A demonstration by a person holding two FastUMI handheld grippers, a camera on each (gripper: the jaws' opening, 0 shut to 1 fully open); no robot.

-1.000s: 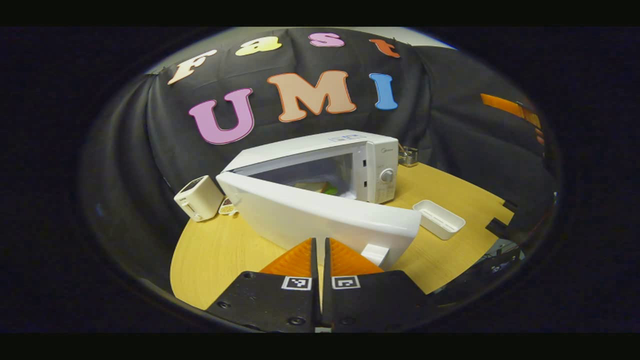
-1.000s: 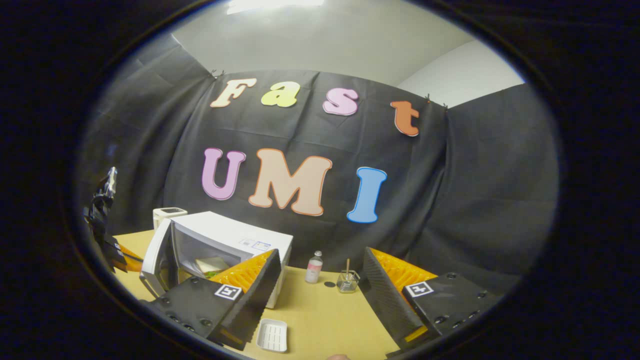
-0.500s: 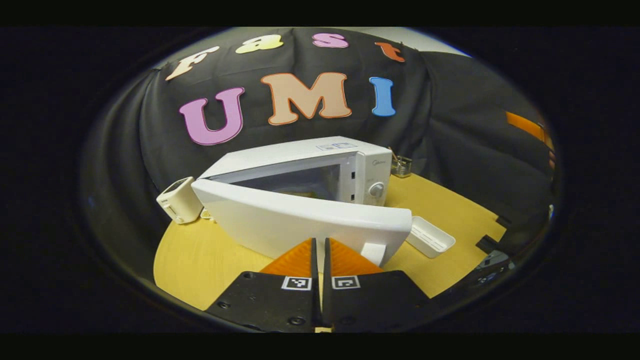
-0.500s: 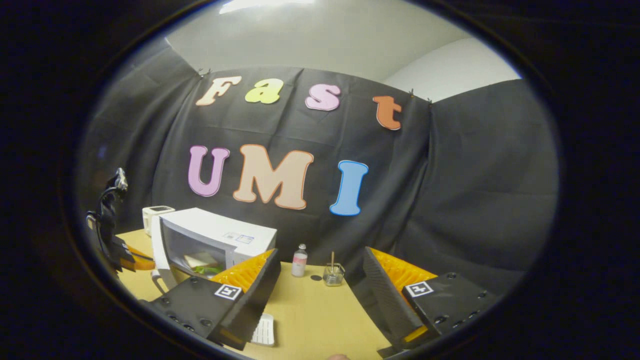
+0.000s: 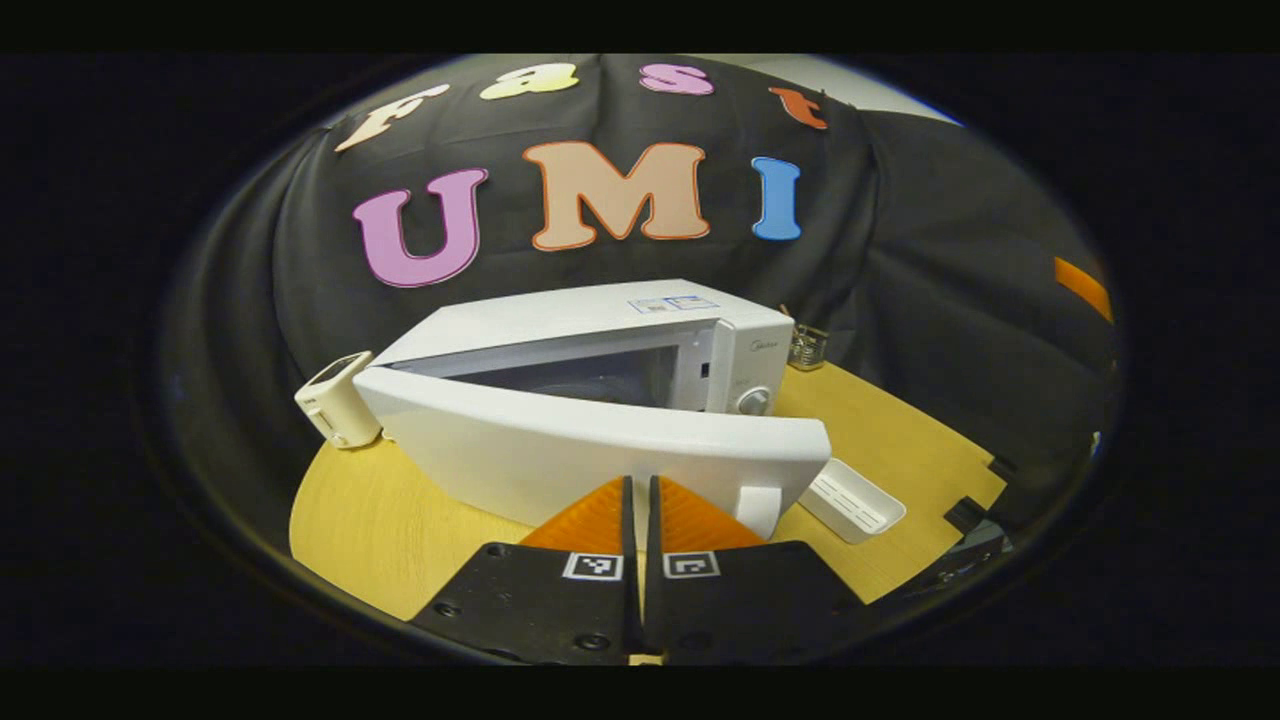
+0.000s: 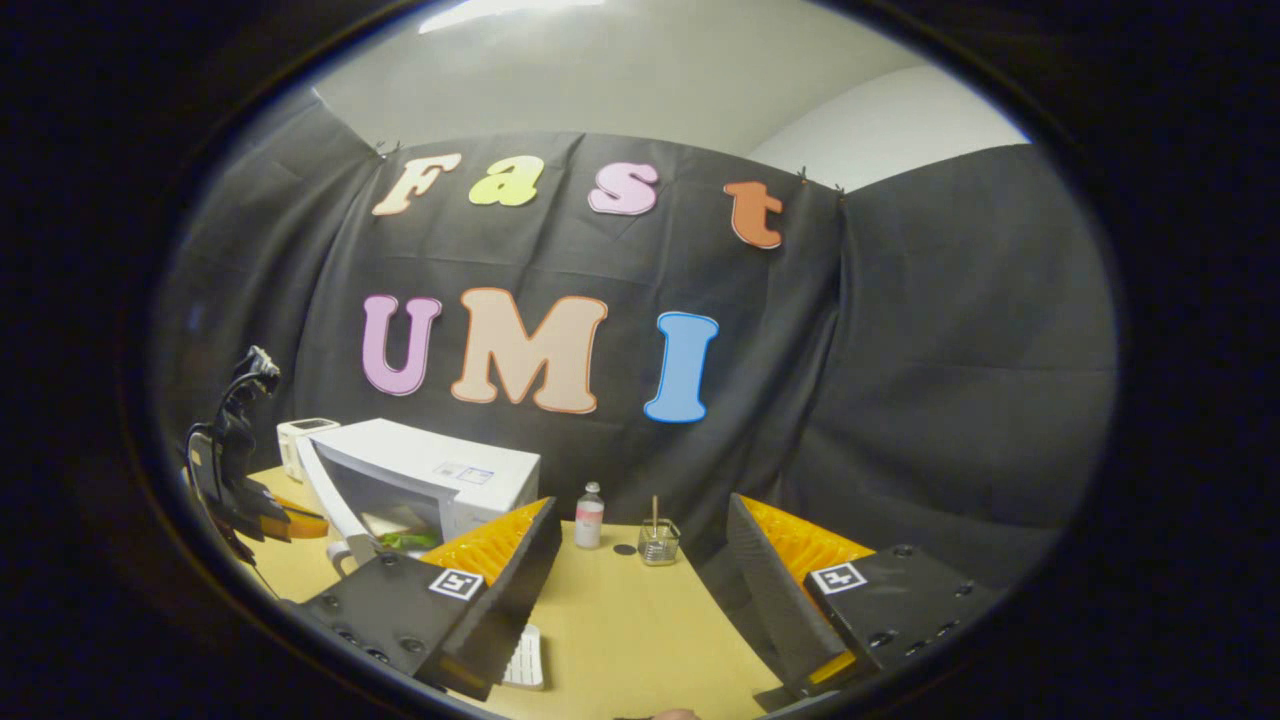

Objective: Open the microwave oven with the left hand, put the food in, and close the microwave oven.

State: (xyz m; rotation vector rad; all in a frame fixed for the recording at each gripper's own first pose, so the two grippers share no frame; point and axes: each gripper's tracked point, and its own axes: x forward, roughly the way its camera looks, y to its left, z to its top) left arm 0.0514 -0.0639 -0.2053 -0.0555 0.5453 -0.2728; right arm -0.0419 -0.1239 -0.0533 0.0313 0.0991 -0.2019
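A white microwave oven [image 5: 600,330] stands on the round wooden table [image 5: 400,510]. Its door [image 5: 590,450] is ajar at a narrow angle, hinged at the left. My left gripper [image 5: 640,490] is shut with nothing between its fingers, and its tips rest against the outside of the door near the handle [image 5: 758,508]. In the right gripper view the microwave oven [image 6: 430,480] sits at the left with food [image 6: 405,540] visible inside. My right gripper [image 6: 640,560] hangs open and empty above the table, right of the oven. The left gripper [image 6: 270,520] appears at the far left.
A white toaster [image 5: 335,400] stands left of the oven. A white tray [image 5: 850,500] lies to its right on the table. A small bottle [image 6: 590,515] and a glass jar with a stick [image 6: 657,540] stand near the back cloth wall.
The door has swung further toward the oven, pushed by my shut left gripper; the opening is narrower and the food is now hidden in the left view. The right gripper drifted slightly right.
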